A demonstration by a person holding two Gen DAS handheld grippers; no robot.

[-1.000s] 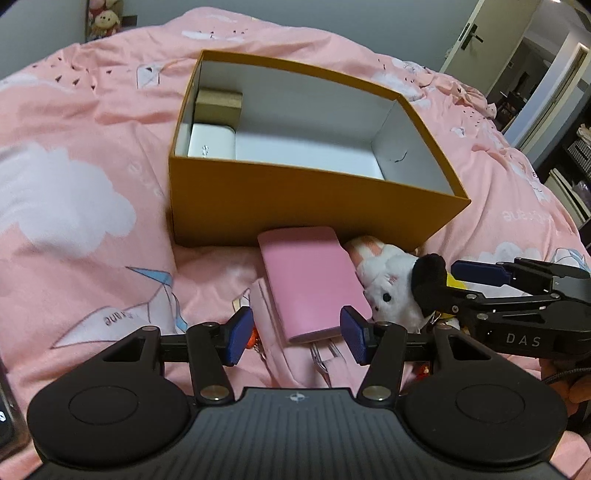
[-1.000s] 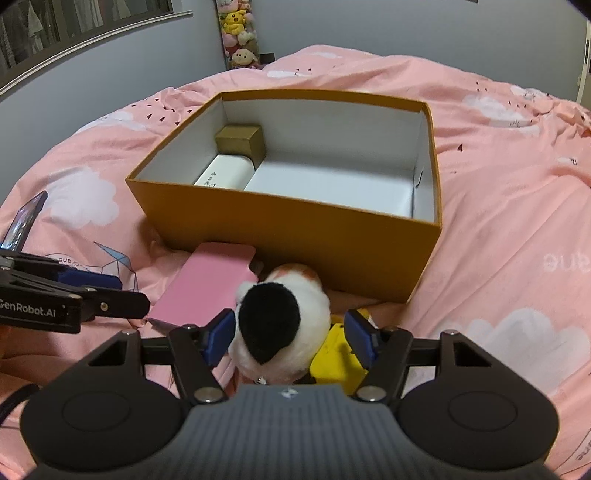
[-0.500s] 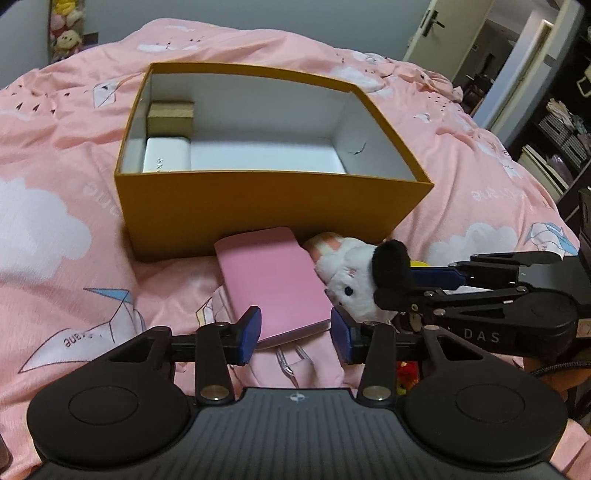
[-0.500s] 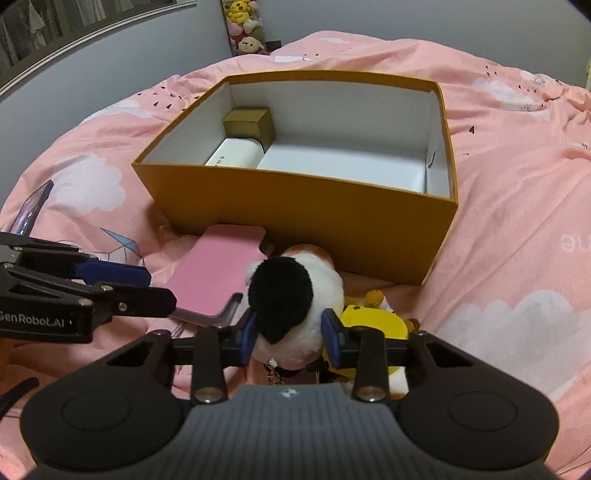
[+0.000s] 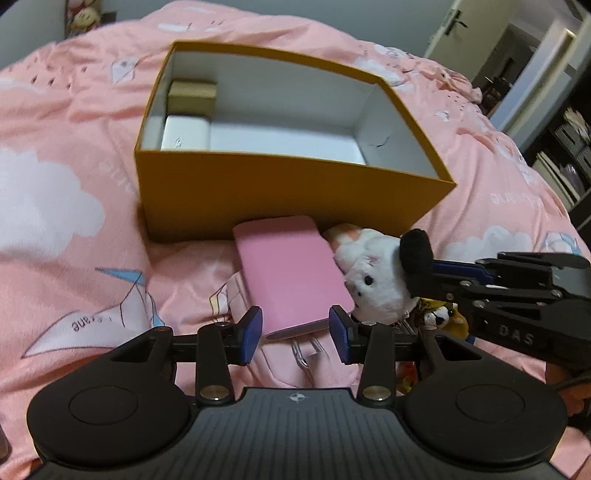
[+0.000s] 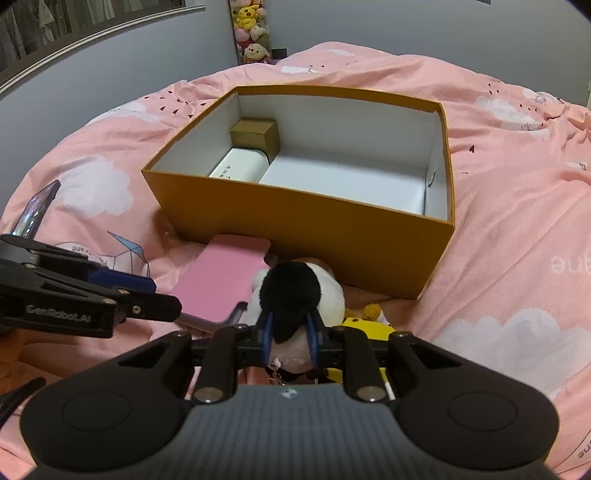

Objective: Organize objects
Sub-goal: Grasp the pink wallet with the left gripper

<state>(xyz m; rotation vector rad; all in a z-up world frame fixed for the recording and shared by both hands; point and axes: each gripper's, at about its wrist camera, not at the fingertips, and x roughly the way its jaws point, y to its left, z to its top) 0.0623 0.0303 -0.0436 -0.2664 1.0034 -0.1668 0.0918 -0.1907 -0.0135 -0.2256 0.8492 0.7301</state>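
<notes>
An open orange box (image 5: 280, 195) (image 6: 332, 236) stands on the pink bed and holds a small gold box (image 5: 192, 96) (image 6: 255, 134) and a white case (image 5: 186, 137) (image 6: 238, 170) at its left end. A pink flat case (image 5: 291, 273) (image 6: 221, 280) lies in front of it. My left gripper (image 5: 295, 334) is open, its blue pads either side of the pink case's near end. My right gripper (image 6: 290, 338) is shut on a white plush toy with a black ear (image 6: 295, 295) (image 5: 376, 284), beside the pink case.
A yellow plush keychain (image 6: 365, 326) (image 5: 439, 314) lies under the right gripper. A metal clip (image 5: 306, 354) lies below the pink case. A phone (image 6: 35, 210) stands at the far left. A door (image 5: 454, 33) and shelves are at the room's right side.
My right gripper closed from open onto the plush toy. My left gripper narrowed around the pink case's end and both views shifted slightly.
</notes>
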